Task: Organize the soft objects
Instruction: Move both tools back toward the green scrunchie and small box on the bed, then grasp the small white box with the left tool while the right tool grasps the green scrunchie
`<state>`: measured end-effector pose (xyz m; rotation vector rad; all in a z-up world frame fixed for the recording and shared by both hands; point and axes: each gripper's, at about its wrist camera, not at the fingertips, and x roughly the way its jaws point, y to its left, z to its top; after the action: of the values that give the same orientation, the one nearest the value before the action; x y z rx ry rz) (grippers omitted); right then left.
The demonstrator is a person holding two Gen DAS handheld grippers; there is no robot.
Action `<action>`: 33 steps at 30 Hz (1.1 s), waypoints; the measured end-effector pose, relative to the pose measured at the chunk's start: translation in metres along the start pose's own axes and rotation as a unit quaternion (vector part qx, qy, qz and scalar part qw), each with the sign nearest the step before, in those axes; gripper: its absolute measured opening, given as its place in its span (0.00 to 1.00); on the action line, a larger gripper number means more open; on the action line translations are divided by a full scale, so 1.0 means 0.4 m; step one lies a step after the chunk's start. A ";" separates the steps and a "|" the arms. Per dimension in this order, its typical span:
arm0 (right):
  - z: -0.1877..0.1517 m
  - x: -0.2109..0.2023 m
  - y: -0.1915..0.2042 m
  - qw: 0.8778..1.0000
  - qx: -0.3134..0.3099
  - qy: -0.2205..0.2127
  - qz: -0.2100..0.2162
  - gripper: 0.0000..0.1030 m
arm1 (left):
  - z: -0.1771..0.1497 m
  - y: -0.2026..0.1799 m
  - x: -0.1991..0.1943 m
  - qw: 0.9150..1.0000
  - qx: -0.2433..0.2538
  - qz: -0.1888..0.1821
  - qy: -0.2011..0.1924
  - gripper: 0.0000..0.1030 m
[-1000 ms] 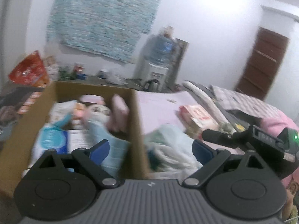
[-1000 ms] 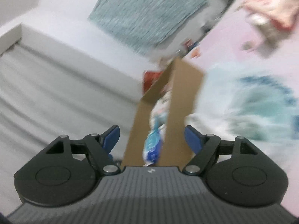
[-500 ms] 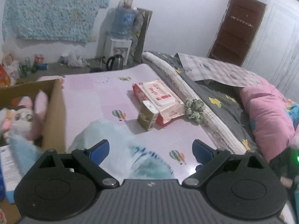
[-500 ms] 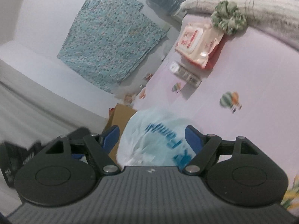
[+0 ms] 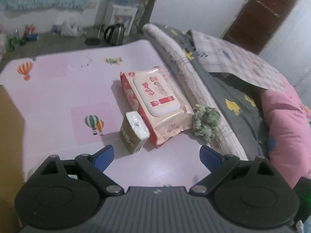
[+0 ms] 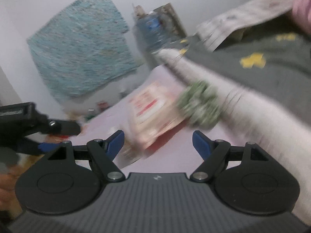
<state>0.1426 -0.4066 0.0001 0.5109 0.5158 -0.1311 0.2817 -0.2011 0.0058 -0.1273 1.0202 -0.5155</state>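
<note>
A pink pack of wet wipes [image 5: 155,102] lies on the pink mat [image 5: 58,97]. A small gold tissue pack [image 5: 134,134] leans against its near corner. A green scrunchie [image 5: 207,124] rests at the mat's right edge. My left gripper [image 5: 156,155] hangs open and empty just short of the tissue pack. In the blurred right wrist view, the wet wipes [image 6: 153,114] and scrunchie [image 6: 198,104] sit ahead of my right gripper [image 6: 158,141], which is open and empty. The left gripper's body [image 6: 38,128] shows at that view's left.
A cardboard box wall [image 5: 9,128] stands at the mat's left. A rolled blanket [image 5: 184,66], grey bedding [image 5: 233,89] and a pink pillow [image 5: 287,128] lie to the right. A kettle [image 5: 114,32] and water dispenser [image 5: 122,17] stand beyond the mat.
Both grippers swung right, away from the box. The pale blue bag seen before them has dropped out of view. The wipes, tissue pack and scrunchie now lie ahead.
</note>
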 end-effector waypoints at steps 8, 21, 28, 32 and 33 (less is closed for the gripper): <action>0.074 0.188 -0.030 0.994 -0.089 0.024 -0.065 0.82 | 0.072 0.024 0.156 0.997 -0.044 0.030 0.048 0.80; 0.049 0.291 -0.056 0.990 -0.102 0.037 -0.092 0.45 | 0.076 0.065 0.219 0.994 -0.060 0.064 0.067 0.31; 0.066 0.260 -0.109 0.996 -0.038 0.031 -0.076 0.22 | 0.065 0.075 0.206 0.994 -0.068 0.062 0.066 0.25; 0.059 0.202 -0.110 0.998 -0.014 0.018 -0.063 0.22 | 0.057 0.067 0.168 0.995 -0.064 0.045 0.057 0.25; 0.057 0.185 -0.109 0.998 -0.006 0.015 -0.058 0.22 | 0.055 0.064 0.157 0.996 -0.063 0.042 0.055 0.25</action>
<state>0.2058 -0.4554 -0.0388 0.4713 0.5746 -0.2316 0.3351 -0.2110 -0.0404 -0.1680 1.1610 -0.3854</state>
